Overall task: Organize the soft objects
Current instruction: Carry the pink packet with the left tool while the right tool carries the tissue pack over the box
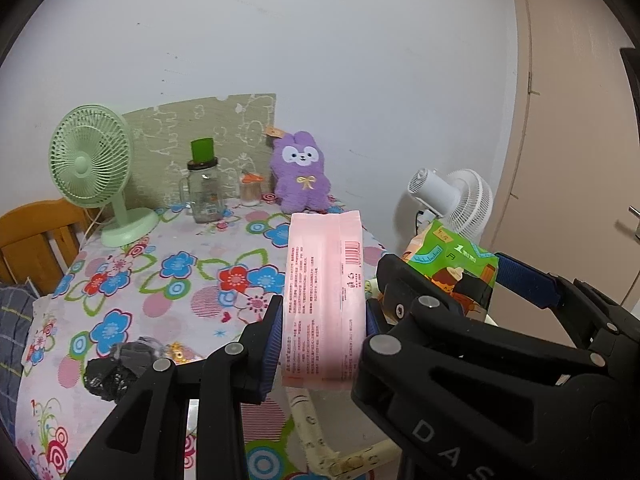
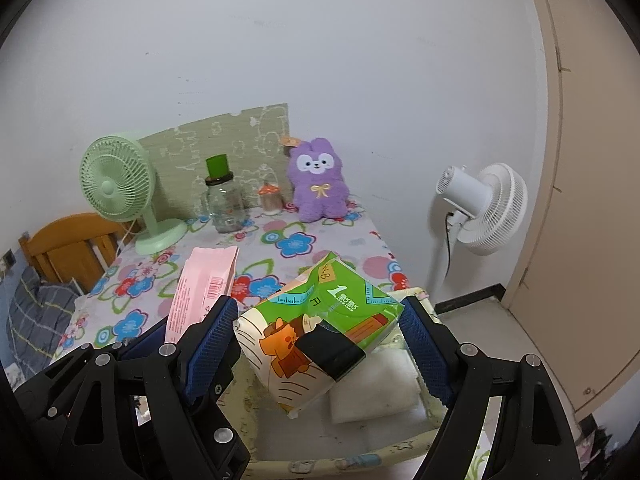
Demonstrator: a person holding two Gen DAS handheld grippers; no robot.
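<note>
Pink pack clamped between left fingers

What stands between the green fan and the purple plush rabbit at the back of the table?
Between the green fan and the purple plush rabbit stand a glass jar with a green lid and a small orange-capped jar. Both wrist views show this.

Even, soft indoor light; strong fisheye bending and dark corners; slight blur.
</note>
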